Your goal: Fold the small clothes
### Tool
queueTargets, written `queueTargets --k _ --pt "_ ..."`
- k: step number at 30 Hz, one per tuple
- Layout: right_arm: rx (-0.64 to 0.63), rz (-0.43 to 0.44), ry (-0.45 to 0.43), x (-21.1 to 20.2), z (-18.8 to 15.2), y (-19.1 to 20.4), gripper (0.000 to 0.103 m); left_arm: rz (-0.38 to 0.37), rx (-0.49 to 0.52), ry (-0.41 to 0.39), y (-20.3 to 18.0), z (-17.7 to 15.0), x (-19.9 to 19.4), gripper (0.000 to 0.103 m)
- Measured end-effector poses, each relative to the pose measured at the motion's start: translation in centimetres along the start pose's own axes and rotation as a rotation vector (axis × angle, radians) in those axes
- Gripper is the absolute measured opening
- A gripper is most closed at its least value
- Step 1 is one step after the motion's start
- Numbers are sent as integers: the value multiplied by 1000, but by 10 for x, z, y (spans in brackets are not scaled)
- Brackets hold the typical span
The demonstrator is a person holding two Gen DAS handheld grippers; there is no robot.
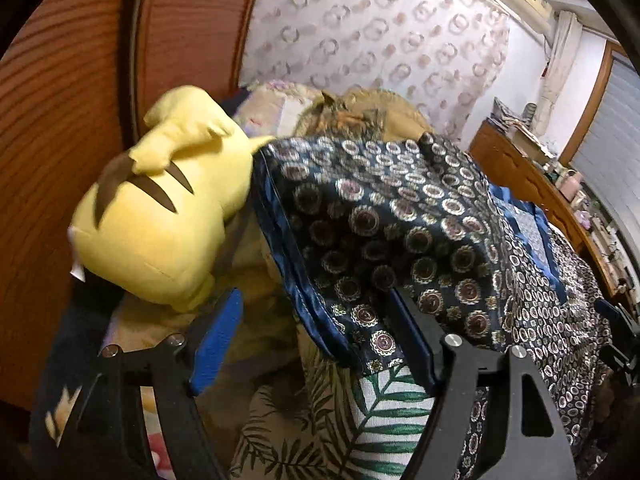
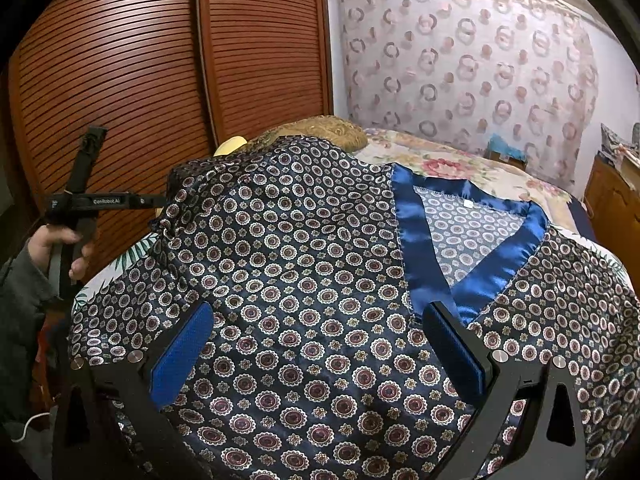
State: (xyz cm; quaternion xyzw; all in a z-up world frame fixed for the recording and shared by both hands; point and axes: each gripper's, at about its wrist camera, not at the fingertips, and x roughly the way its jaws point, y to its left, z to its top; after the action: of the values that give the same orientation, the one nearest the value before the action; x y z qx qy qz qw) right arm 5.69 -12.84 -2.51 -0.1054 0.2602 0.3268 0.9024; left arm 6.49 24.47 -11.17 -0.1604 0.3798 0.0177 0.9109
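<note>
A dark navy satin top [image 2: 304, 280] with round medallion print and a shiny blue V-neck trim [image 2: 416, 256] lies spread on the bed. In the left wrist view the same top [image 1: 400, 232] has its sleeve edge with blue trim draped between the fingers of my left gripper [image 1: 316, 320], whose jaws stand wide apart. My right gripper [image 2: 320, 340] is open and hovers just above the front of the top, near the neckline. The left gripper also shows in the right wrist view [image 2: 86, 200], held in a hand at the sleeve's end.
A yellow plush toy [image 1: 168, 208] lies at the left by the sleeve. A leaf-print sheet [image 1: 360, 412] covers the bed. A brown slatted wardrobe [image 2: 160, 60] stands behind. A wooden headboard shelf [image 1: 532, 184] with clutter is at the right. A tan pillow [image 2: 320, 130] lies further back.
</note>
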Motion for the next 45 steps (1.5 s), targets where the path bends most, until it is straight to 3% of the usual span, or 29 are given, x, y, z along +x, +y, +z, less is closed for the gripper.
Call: queueTargets --k 4,7,8,9,10,12,16,23,32,37,40,42,45 --pt "-2 1 4 1 1 -1 103 -35 -12 55 3 1 15 54" --pt "-3 0 3 1 1 -1 103 -111 -30 81 7 1 21 38" --pt "-2 3 2 0 1 -1 103 -142 -40 84 8 0 20 27" --pt "-2 3 2 0 1 -1 103 -160 -39 76 6 0 17 6" --pt "-3 3 2 0 0 -2 103 -138 -25 71 3 1 14 1" --pt "-1 5 3 0 -1 -3 103 -76 17 40 -4 1 4 1" --pt "6 8 -1 -3 -2 -5 103 -58 46 -42 -20 7 -23 1" --pt "22 0 -26 -14 -1 -11 103 -141 177 -166 -89 36 -62 1" --pt "54 -38 -63 -35 -7 -30 103 -251 319 -158 -170 46 -53 1" --pt "71 -56 -65 -38 -11 -37 103 -262 360 -132 -191 35 -48 2" --pt "76 -65 -66 -38 -12 -37 103 -234 374 -123 -196 27 -47 13" --pt "75 -71 -67 -37 -11 -37 103 -224 374 -133 -193 22 -51 32" --pt "72 -78 -66 -34 -6 -34 103 -214 368 -164 -189 17 -59 47"
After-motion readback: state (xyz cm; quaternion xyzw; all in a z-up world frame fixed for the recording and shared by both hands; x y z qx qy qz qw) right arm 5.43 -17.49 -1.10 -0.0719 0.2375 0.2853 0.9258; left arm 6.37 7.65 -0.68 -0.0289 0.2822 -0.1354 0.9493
